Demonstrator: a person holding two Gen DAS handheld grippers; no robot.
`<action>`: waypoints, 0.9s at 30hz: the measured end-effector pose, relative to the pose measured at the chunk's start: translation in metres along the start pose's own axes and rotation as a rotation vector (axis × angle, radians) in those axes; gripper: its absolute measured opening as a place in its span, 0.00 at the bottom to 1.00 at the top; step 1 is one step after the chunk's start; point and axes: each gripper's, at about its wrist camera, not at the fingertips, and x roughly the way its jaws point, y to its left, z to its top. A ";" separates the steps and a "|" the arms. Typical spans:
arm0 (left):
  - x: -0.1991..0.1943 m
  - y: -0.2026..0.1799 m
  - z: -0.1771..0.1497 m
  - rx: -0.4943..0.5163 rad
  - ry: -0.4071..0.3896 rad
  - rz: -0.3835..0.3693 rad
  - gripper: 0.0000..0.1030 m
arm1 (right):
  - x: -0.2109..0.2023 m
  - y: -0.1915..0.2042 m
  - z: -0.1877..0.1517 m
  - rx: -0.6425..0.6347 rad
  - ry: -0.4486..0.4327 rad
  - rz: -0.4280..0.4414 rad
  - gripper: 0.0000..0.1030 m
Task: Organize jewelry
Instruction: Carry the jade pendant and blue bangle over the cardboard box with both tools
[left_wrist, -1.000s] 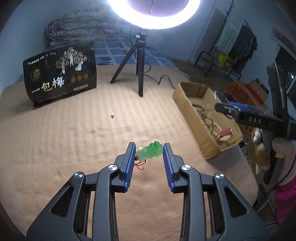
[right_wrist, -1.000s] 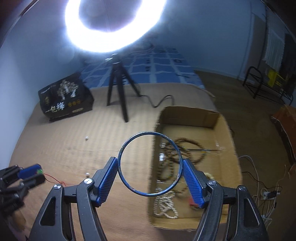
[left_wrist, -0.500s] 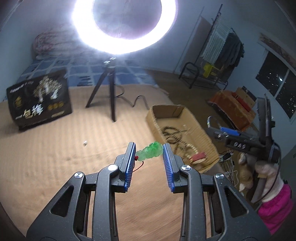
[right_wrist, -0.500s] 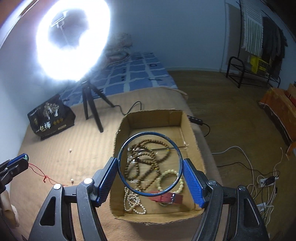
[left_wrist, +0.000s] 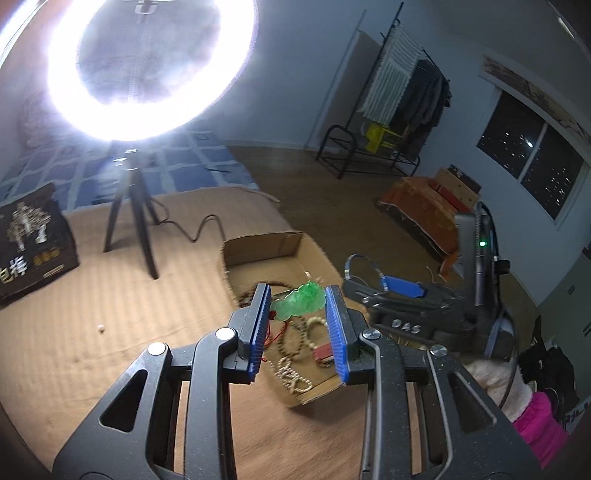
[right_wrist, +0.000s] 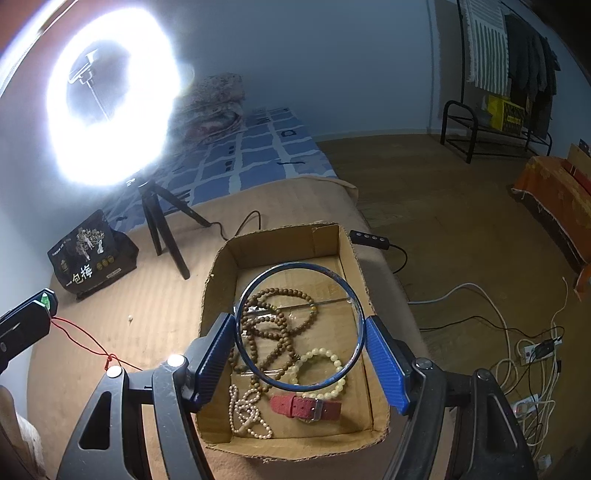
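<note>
My left gripper (left_wrist: 298, 325) is clenched on a carved green jade pendant (left_wrist: 298, 302), pinched between the two blue ribbed pads (left_wrist: 258, 325). The pendant's long axis runs across the gap from pad to pad, tilted so its right end sits a little higher than its left. A thin red cord (left_wrist: 277, 334) hangs from its left end; in the right wrist view that red cord (right_wrist: 79, 334) trails down to a knot above the tan ribbed bedcover (right_wrist: 155, 306). The pendant is held in the air over the near left part of the open brown cardboard box (left_wrist: 258, 245).

My right gripper (right_wrist: 300, 334) grasps a thin dark blue metal bangle (right_wrist: 295, 265), its blue pads pressing on the left and right sides of the hoop. The bangle stands with its opening facing the camera, above the middle of the cardboard box (right_wrist: 218, 291).

Inside the box lie a long strand of brown wooden beads (right_wrist: 280, 325), a cream bead bracelet (right_wrist: 332, 356), a pale pearl-like necklace (right_wrist: 247, 410) near the front wall, and a red leather strap with a metal buckle (right_wrist: 303, 406) lying crosswise, just behind the front wall.

A glowing ring light on a black tripod (right_wrist: 162, 221) stands on the bedcover behind the box, with a black printed bag (right_wrist: 88, 254) to its left.
</note>
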 end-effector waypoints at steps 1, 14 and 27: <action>0.004 -0.004 0.002 0.004 0.002 -0.008 0.29 | 0.001 -0.002 0.000 0.003 0.000 0.000 0.71; 0.046 -0.024 -0.004 0.012 0.049 -0.042 0.29 | 0.026 -0.030 0.005 0.066 0.026 0.002 0.71; 0.084 -0.016 -0.032 0.012 0.129 -0.024 0.29 | 0.050 -0.031 0.004 0.050 0.061 -0.007 0.71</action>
